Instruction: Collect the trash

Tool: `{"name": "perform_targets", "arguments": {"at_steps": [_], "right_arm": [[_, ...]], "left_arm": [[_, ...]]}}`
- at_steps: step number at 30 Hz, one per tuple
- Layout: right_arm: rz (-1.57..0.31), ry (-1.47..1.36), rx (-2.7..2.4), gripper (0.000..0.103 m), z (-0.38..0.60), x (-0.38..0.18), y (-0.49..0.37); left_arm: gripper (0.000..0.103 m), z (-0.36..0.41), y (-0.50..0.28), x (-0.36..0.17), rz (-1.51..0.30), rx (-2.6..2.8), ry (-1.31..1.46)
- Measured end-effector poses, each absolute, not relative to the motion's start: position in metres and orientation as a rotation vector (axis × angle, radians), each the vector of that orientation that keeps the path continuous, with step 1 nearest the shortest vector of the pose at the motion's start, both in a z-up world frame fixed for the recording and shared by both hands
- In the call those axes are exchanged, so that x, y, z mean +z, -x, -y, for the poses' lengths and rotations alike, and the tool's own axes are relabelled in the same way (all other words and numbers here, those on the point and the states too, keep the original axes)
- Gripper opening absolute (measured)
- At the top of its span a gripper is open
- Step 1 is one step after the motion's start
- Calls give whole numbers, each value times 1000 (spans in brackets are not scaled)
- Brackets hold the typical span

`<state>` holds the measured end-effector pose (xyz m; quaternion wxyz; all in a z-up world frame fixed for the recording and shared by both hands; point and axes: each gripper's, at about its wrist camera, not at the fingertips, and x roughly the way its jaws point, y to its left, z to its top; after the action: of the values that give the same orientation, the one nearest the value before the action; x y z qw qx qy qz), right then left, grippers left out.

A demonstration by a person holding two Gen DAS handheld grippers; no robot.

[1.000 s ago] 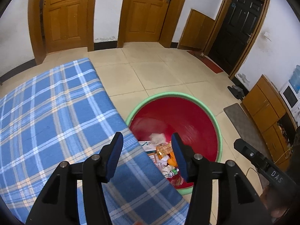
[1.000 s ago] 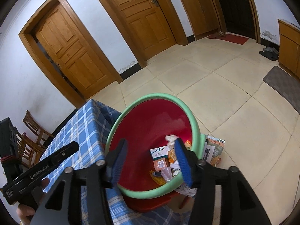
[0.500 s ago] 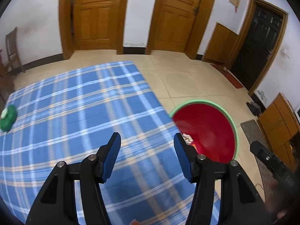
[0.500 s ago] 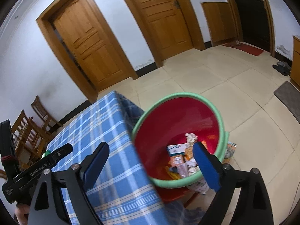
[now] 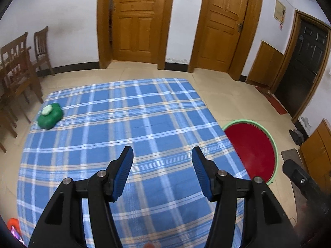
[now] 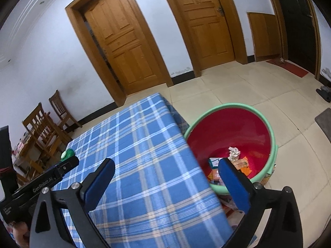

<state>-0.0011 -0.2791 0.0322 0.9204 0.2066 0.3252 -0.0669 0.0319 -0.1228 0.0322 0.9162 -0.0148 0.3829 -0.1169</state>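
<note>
A red bin with a green rim (image 6: 240,128) stands on the floor at the right edge of the table (image 5: 144,124), which has a blue plaid cloth. It holds several wrappers and a crumpled paper (image 6: 233,152). It also shows in the left wrist view (image 5: 251,144). A green object with a white top (image 5: 49,115) lies at the table's far left; it also shows in the right wrist view (image 6: 67,155). My left gripper (image 5: 162,157) is open and empty over the table's near middle. My right gripper (image 6: 165,169) is open and empty over the table's right edge.
Wooden chairs (image 5: 18,66) stand left of the table. Wooden doors (image 5: 138,18) and a black door (image 5: 306,62) line the far walls. A low wooden cabinet (image 5: 316,144) and a dark mat (image 5: 289,155) lie right of the bin. An orange item (image 5: 13,225) sits at the table's near left corner.
Both grippers swung left, away from the bin and toward the table. The right gripper's jaws opened wider. The green object came into view.
</note>
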Motion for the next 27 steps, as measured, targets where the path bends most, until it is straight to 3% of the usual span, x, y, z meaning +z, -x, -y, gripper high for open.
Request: {"name": "perform_targets", "arguments": {"at_steps": [27], "right_arm": [[-681, -327, -55, 102, 217, 33, 6]], "left_arm": [[59, 49, 12, 38, -727, -63, 84]]}}
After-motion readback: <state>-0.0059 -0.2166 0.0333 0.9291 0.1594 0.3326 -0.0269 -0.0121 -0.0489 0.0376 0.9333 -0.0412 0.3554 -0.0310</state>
